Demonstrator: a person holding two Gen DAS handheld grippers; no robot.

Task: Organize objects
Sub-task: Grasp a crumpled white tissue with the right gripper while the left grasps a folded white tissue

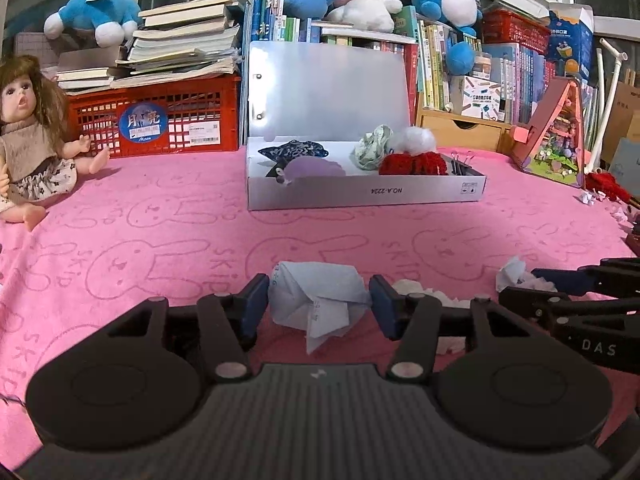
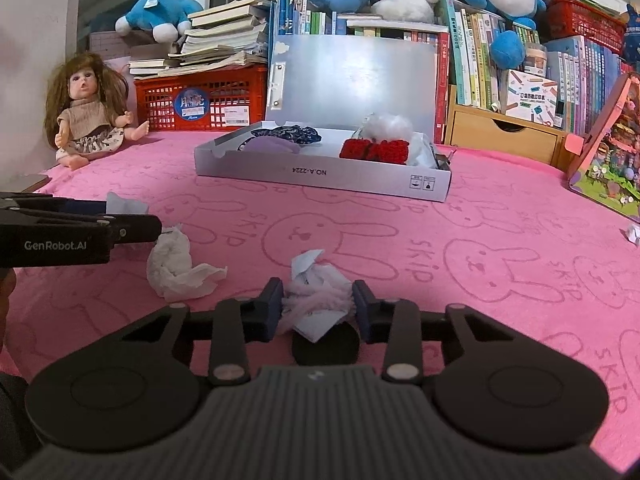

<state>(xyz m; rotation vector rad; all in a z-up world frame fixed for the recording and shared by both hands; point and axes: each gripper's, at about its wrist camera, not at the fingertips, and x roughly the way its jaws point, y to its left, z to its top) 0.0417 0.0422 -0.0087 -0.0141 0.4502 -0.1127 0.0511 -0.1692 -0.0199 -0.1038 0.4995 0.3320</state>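
Paper wad (image 1: 316, 300) clamped in left tongs (image 1: 318, 304), fluffy wad (image 2: 318, 300) in right tongs (image 2: 318, 306), both low over bench; soft scraps may slip before box (image 1: 360, 194).

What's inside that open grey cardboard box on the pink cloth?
The open grey cardboard box holds dark patterned fabric, a lilac piece, red yarn, white fluff and pale crumpled cloth. Anything beneath them is hidden.

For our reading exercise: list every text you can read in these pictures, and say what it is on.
"NO.A-2224", upside down: white box front.
"SKIP": pink cloth.
"GenRobot.AI": left hand-held gripper.
"DAS", cut off: right hand-held gripper.
"Moon": red crate sticker.
Book spines, crate label: too small.
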